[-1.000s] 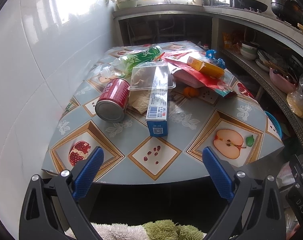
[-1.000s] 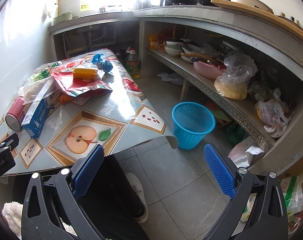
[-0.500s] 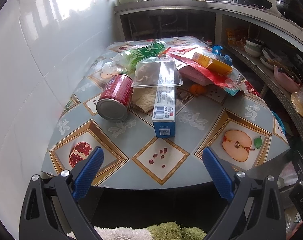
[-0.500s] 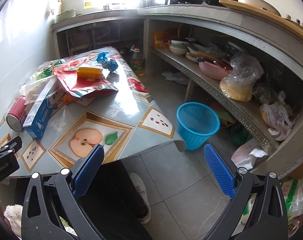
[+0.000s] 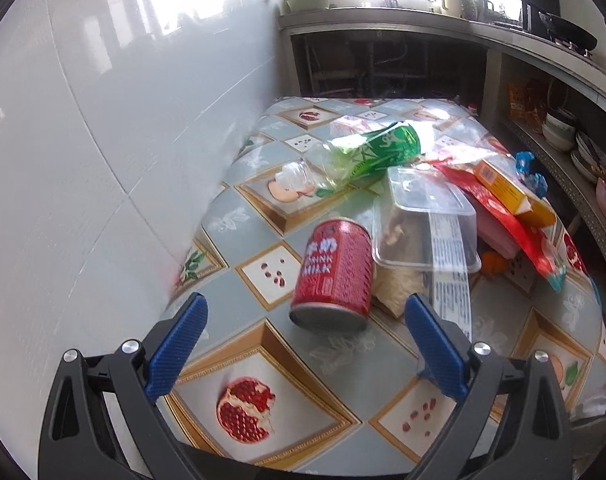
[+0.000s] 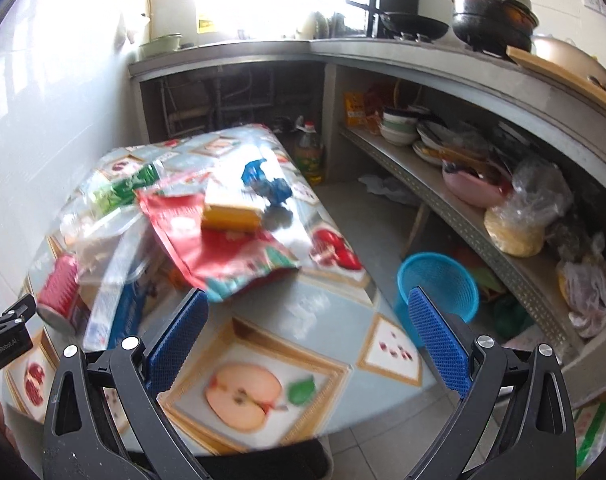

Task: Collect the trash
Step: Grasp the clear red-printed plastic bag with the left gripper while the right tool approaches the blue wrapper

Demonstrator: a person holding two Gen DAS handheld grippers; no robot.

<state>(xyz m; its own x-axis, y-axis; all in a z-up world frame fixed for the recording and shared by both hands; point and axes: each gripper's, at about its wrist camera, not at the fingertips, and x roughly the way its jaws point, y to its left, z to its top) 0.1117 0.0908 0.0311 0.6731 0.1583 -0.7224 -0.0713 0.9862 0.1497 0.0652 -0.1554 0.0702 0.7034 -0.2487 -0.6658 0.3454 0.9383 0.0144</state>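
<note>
Trash lies on a table with a fruit-print cloth [image 5: 263, 364]. A red can [image 5: 335, 272] lies on its side just ahead of my open left gripper [image 5: 303, 344]. Beside it lie a clear plastic box [image 5: 427, 224], a long blue carton [image 5: 451, 276], a green-labelled bottle [image 5: 367, 152], a red foil bag [image 5: 511, 224] and a yellow box [image 5: 511, 192]. My right gripper [image 6: 307, 340] stands open and empty over the table's near corner, with the red bag [image 6: 219, 244], yellow box [image 6: 231, 208] and blue wrappers [image 6: 267, 180] ahead. A blue basket [image 6: 439, 288] stands on the floor to the right.
A white tiled wall [image 5: 103, 140] borders the table's left side. A concrete counter [image 6: 423, 56] with pots runs behind and to the right, with a cluttered shelf [image 6: 503, 220] of bowls and bags under it. An oil bottle [image 6: 309, 148] stands on the floor past the table.
Both grippers have moved forward over the table. The left one has closed in on the red can and swung left. The right view now shows the red bag and the basket much nearer.
</note>
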